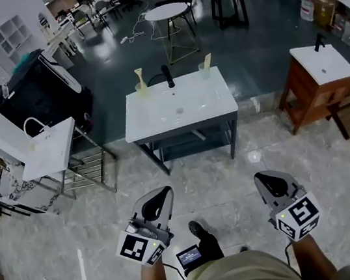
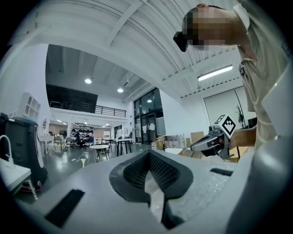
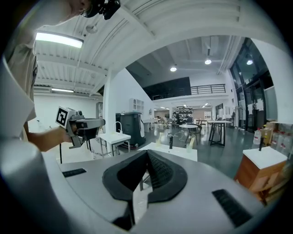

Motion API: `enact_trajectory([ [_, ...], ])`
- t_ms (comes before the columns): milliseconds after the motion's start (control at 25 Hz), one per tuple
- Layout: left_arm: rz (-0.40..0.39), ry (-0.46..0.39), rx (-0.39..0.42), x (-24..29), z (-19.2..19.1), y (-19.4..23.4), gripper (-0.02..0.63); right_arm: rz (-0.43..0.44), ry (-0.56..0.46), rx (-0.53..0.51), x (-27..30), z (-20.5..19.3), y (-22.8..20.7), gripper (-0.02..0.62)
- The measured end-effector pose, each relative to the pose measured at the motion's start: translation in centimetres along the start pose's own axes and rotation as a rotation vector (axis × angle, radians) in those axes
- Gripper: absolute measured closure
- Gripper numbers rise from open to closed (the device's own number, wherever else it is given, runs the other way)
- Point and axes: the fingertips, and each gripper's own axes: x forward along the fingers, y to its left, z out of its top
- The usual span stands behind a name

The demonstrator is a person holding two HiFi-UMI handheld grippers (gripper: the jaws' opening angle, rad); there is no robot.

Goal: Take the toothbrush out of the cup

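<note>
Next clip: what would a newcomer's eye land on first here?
The white sink table stands in the middle of the head view, a black faucet at its back edge between a left cup and a right cup, each holding a toothbrush. At the bottom, the left gripper and right gripper are shut, empty, apart from the table.

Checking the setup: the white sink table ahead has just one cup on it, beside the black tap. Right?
No. The head view shows two on the white sink table: a left cup and a right cup, the black tap between them.
</note>
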Motion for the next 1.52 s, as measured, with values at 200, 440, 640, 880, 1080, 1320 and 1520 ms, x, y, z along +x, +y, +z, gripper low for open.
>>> enact_trajectory([
  [200, -0.028, -0.054, -0.019, 3.3, -0.4, 9.7, 0.6, -0.013, 0.017, -0.025, 9.5, 3.3, -0.2, 0.591],
  [440, -0.072, -0.069, -0.006, 6.8, -0.2, 19.9, 0.6, -0.037, -0.012, -0.035, 20.7, 8.3, -1.2, 0.591],
  [640, -0.092, -0.069, 0.007, 8.9, -0.8, 25.1, 0.6, -0.1, -0.001, -0.017, 26.4, 9.5, -4.4, 0.591],
  [880, -0.075, -0.038, -0.032, 12.1, -2.9, 29.6, 0.6, -0.166, 0.001, -0.018, 33.7, 10.5, -11.9, 0.589],
  [1080, 0.001, 0.015, -0.049, 15.9, -4.9, 32.7, 0.6, -0.204, 0.007, 0.029, 40.9, 9.2, -21.6, 0.589],
  [1320, 0.079, 0.102, -0.095, 24.8, -8.9, 36.8, 0.6, -0.247, 0.058, 0.109, 50.7, 5.4, -35.7, 0.461],
  [1520, 0.086, 0.181, -0.141, 32.8, -13.1, 39.1, 0.6, -0.272, 0.128, 0.156, 58.4, 0.5, -45.3, 0.396],
])
